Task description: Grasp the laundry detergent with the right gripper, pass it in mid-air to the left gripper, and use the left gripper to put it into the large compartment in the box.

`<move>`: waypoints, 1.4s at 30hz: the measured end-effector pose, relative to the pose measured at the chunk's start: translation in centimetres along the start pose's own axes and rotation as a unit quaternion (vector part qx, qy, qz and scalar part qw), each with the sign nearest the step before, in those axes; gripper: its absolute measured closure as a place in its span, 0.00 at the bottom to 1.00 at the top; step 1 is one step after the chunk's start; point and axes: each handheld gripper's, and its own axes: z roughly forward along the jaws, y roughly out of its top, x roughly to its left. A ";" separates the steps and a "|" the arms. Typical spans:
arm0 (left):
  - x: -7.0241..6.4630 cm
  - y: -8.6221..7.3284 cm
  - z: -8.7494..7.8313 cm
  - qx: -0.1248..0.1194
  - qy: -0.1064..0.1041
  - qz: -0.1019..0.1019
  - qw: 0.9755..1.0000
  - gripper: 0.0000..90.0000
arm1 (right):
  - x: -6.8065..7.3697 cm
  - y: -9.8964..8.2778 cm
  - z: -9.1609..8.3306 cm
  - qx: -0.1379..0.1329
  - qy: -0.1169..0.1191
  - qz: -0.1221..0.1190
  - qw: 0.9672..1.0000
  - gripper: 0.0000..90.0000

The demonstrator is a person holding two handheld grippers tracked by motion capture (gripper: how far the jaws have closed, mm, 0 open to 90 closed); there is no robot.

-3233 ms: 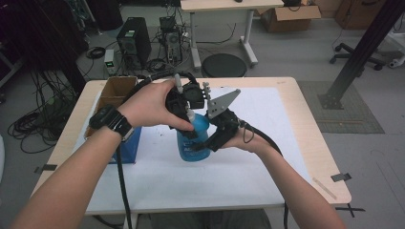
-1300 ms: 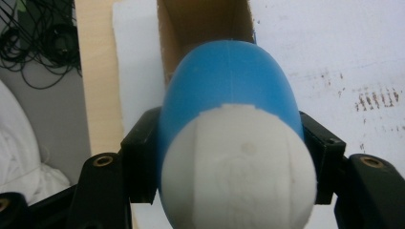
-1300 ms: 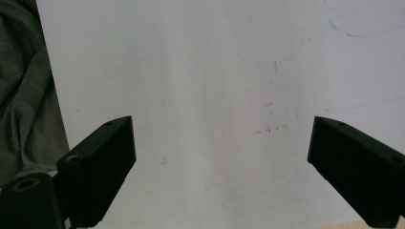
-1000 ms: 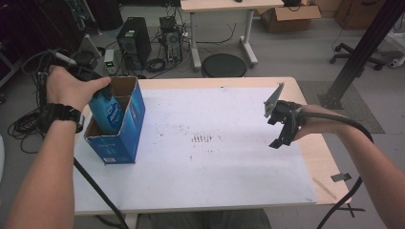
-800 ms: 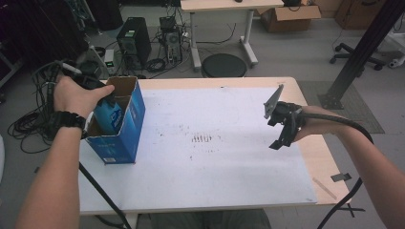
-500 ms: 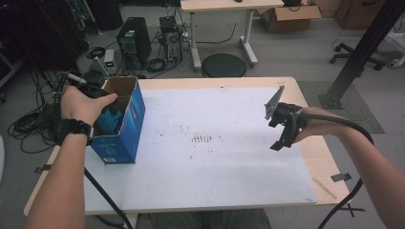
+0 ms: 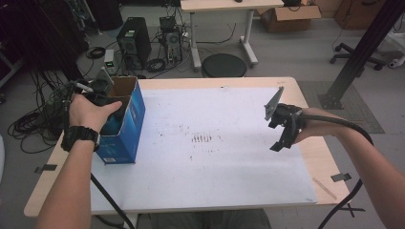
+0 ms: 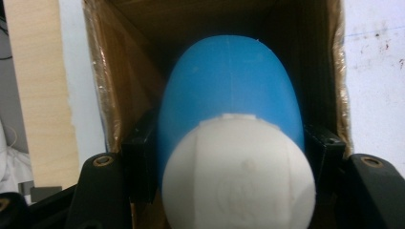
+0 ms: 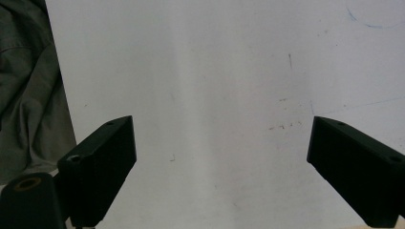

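Observation:
A blue bottle (image 8: 229, 90) with a white cap (image 8: 239, 176) sits between the jaws of my left gripper (image 8: 232, 152), which is shut on its sides. The bottle points down into an open blue cardboard box (image 7: 128, 125) with brown inner walls (image 8: 114, 81). In the high view my left hand (image 7: 90, 112) covers the box's opening at the table's left edge. My right gripper (image 7: 282, 132) hovers over the right side of the white sheet (image 7: 215, 157). Its jaws stand wide apart with nothing between them (image 9: 219, 157).
The white sheet covers most of the wooden table (image 7: 313, 143) and has dark smudges (image 7: 203, 138) in its middle. Bits of tape (image 7: 341, 177) lie near the right front corner. Computers, cables and a round stool (image 7: 223, 66) stand on the floor beyond the table.
My left hand has sunk with the bottle into the blue box. The right gripper has stayed where it was, still open.

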 end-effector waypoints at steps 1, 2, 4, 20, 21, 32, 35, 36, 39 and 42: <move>0.0 -0.1 0.1 0.001 0.000 0.000 1.000 0.42 | 0.0 0.0 0.0 -0.001 0.000 0.001 1.000 0.10; 0.0 -0.1 0.2 0.000 0.000 0.000 1.000 0.42 | 0.0 -0.1 0.0 0.001 0.001 0.001 1.000 0.10; 0.0 -0.2 0.4 0.002 0.002 0.001 1.000 0.42 | 0.0 -0.1 0.1 0.004 0.001 0.003 1.000 0.10; 0.3 -0.5 0.8 0.003 -0.002 -0.002 1.000 0.42 | 0.2 0.0 0.3 0.001 0.004 0.001 1.000 0.10; 0.3 -0.5 0.8 0.002 -0.002 -0.001 1.000 0.42 | 0.2 -0.1 0.3 0.002 0.005 0.001 1.000 0.10; 0.0 -0.4 0.1 0.001 -0.003 0.003 1.000 0.37 | 0.3 -0.5 0.3 0.002 0.006 0.005 1.000 0.10; -0.1 -0.4 -0.5 -0.002 -0.002 0.004 1.000 0.35 | 0.4 -0.5 0.3 0.002 0.006 0.004 1.000 0.10; -0.1 -0.4 -0.7 -0.004 0.002 0.006 1.000 0.35 | 0.4 -0.5 0.2 0.003 0.007 0.004 1.000 0.10; 0.0 -0.4 -1.6 -0.008 0.002 0.011 1.000 0.34 | 0.5 -0.5 0.1 0.002 0.009 0.003 1.000 0.10; -0.2 -0.3 -2.7 -0.011 0.005 0.019 1.000 0.33 | 0.5 -0.3 0.0 0.002 0.007 0.001 1.000 0.10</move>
